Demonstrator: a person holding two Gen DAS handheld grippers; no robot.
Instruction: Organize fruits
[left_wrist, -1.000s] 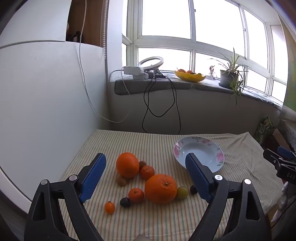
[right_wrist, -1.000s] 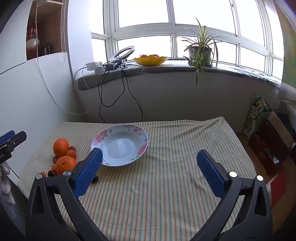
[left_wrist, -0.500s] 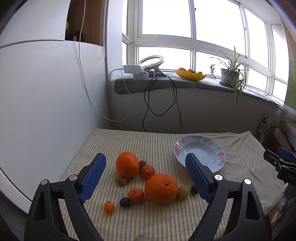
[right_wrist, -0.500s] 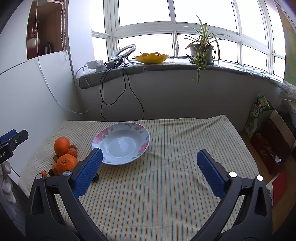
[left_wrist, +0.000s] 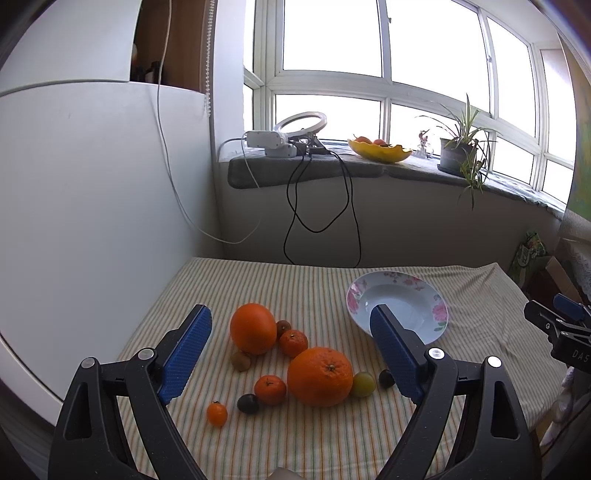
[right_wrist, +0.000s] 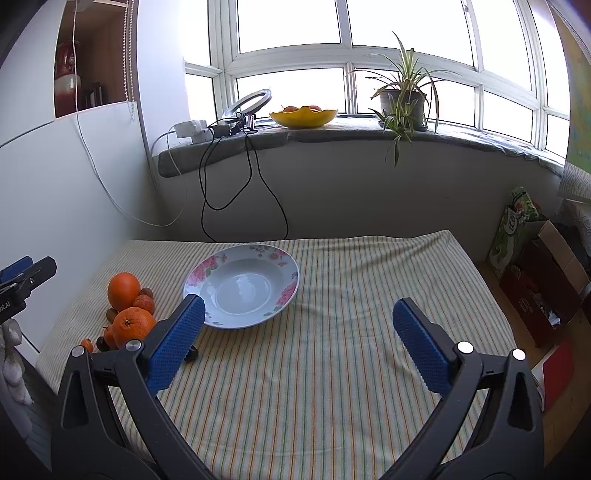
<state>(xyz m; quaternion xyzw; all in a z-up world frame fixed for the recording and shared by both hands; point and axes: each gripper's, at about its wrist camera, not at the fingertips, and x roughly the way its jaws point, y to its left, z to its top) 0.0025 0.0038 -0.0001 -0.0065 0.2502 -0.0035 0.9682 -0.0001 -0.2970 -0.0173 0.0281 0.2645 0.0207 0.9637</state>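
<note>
A cluster of fruit lies on the striped tablecloth: a big orange (left_wrist: 320, 376) (right_wrist: 133, 326), a second big orange (left_wrist: 253, 328) (right_wrist: 123, 290), two tangerines (left_wrist: 293, 343), several small dark, brown and green fruits, and a tiny orange one (left_wrist: 217, 413). An empty floral plate (left_wrist: 402, 295) (right_wrist: 242, 286) sits to their right. My left gripper (left_wrist: 290, 330) hovers open above the fruit, holding nothing. My right gripper (right_wrist: 297, 314) is open and empty over the cloth right of the plate.
A white wall or cabinet (left_wrist: 92, 203) borders the table's left side. Black cables (left_wrist: 317, 206) hang from the windowsill, which carries a yellow fruit bowl (left_wrist: 378, 149), a ring light and a potted plant (right_wrist: 404, 98). Boxes and bags (right_wrist: 535, 273) stand on the floor at the right.
Both views have shifted slightly, as if the grippers drew back a little; the fruit and plate have not moved, and both grippers stay open.
</note>
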